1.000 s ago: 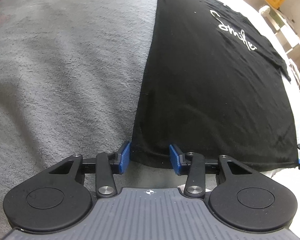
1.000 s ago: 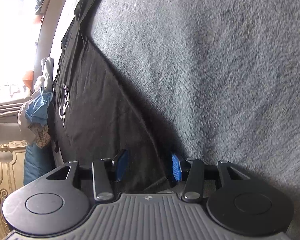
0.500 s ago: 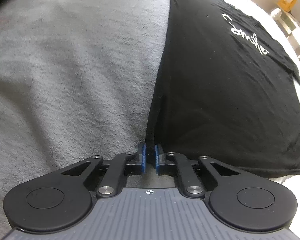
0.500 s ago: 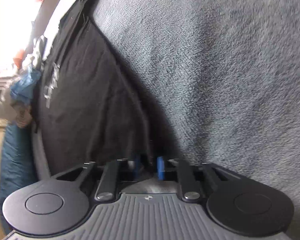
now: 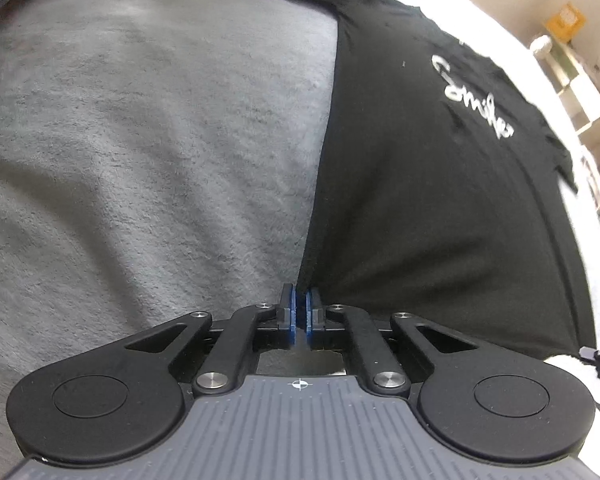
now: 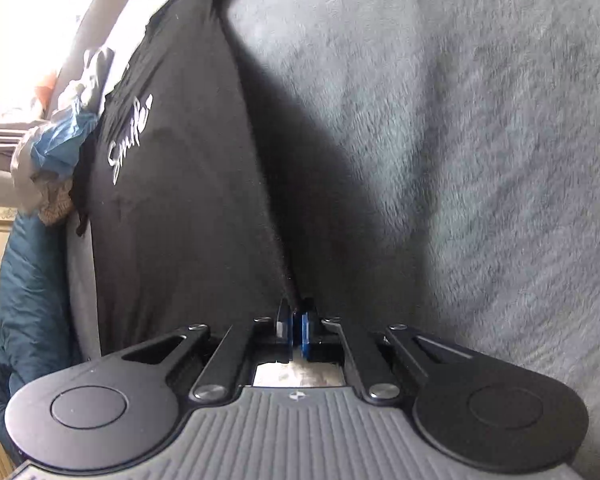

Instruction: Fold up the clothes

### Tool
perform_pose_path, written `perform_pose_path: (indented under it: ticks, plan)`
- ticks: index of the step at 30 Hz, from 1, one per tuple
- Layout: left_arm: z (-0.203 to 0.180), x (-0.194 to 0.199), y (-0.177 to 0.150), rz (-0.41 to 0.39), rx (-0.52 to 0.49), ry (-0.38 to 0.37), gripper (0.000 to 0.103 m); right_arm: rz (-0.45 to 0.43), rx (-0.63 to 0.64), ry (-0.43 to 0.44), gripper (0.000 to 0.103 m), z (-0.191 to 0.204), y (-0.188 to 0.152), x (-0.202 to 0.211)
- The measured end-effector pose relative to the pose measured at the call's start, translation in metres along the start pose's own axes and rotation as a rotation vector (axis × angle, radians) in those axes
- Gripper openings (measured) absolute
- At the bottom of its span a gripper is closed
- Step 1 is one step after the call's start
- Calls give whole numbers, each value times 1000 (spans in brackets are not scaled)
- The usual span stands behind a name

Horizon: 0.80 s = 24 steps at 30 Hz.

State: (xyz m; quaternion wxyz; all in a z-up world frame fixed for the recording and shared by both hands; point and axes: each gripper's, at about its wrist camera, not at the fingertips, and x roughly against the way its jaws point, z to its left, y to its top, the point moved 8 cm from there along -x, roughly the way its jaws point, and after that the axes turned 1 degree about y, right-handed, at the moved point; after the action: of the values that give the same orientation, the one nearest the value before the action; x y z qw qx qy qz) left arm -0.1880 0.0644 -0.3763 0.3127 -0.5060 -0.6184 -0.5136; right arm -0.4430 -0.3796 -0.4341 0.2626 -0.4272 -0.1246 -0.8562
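One black T-shirt (image 5: 440, 200) lies spread flat on a fuzzy gray blanket (image 5: 140, 160), filling the right half of the left wrist view. It has white curly writing (image 5: 472, 100) on it. Two tongs are here. The left tongs (image 5: 301, 312) are pinched shut on the shirt's edge at the bottom middle. The right tongs (image 6: 296, 330) are pinched shut on another bit of its edge. A bunch of blue and gray clothes (image 6: 56, 148) sits at the left of the right wrist view.

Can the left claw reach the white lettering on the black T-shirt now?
Probably not now: the left claw is shut on an edge of the black cotton T-shirt, and the white lettering lies farther off.
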Motion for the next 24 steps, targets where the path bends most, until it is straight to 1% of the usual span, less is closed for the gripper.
perform_pose_path:
  ticks: [1, 3, 7, 9, 12, 20, 24]
  plan:
    - [-1, -3, -1, 10, -2, 5, 2, 18, -4, -22, 3, -5, -2, -4]
    - [-1, -8, -3, 23, -12, 14, 2, 13, -18, -22, 3, -7, -1, -4]
    - [-6, -5, -2, 12, -70, 35, 2, -1, -6, -28, 3, -5, 4, 0]
    - [-5, -3, -2, 7, -83, 40, 2, -4, 6, -36, 3, -4, 5, 4]
    - [-1, -3, -2, 15, -79, 44, 2, -3, 15, -40, 3, -5, 4, 6]
    - [7, -14, -11, 53, -57, 50, 2, 12, 11, -108, 3, -12, 1, -15]
    - [10, -18, -13, 61, -50, 58, 4, 17, 2, -138, 4, -17, 0, -23]
